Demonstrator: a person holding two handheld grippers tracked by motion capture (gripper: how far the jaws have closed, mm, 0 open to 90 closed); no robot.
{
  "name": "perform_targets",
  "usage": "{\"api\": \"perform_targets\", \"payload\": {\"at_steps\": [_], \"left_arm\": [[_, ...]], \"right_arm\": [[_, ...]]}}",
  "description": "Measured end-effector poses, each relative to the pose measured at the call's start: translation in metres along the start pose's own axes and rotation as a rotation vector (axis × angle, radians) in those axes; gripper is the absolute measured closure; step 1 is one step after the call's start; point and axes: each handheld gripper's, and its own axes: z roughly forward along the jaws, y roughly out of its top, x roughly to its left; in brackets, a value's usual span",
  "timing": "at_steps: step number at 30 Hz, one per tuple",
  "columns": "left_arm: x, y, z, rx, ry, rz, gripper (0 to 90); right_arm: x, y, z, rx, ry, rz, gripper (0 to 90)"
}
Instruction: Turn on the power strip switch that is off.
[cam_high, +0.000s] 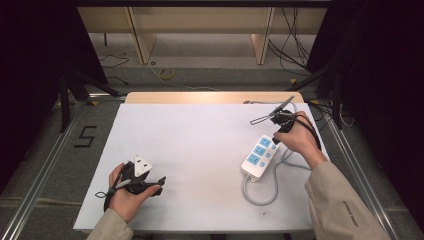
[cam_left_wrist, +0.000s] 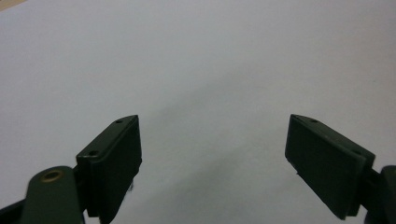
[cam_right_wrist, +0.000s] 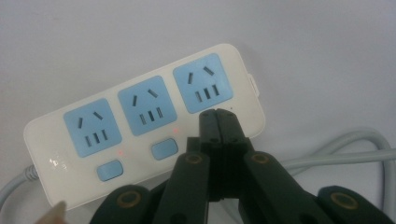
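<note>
Bare white table (cam_high: 200, 150) open across the middle, power strip (cam_high: 259, 156) and its looped cable (cam_high: 272, 192) apparently crowding the right side

A black 5 (cam_high: 86, 136) is marked on the floor (cam_high: 45, 150).

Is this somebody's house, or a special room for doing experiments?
Probably a lab or recording room, not a house. A white table stands between black curtains, loose cables trail over the floor behind it, and a 5 is marked on the floor beside it. A power strip lies on the table.
</note>
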Motion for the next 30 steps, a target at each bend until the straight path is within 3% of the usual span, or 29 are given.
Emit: {"api": "perform_targets", "payload": {"at_steps": [30], "left_arm": [[-0.001, 0.000, 0.000, 0.002, 0.001, 0.001, 18.6]], "right_arm": [[-0.006, 0.006, 0.013, 0.015, 0.017, 0.022, 90.0]]}}
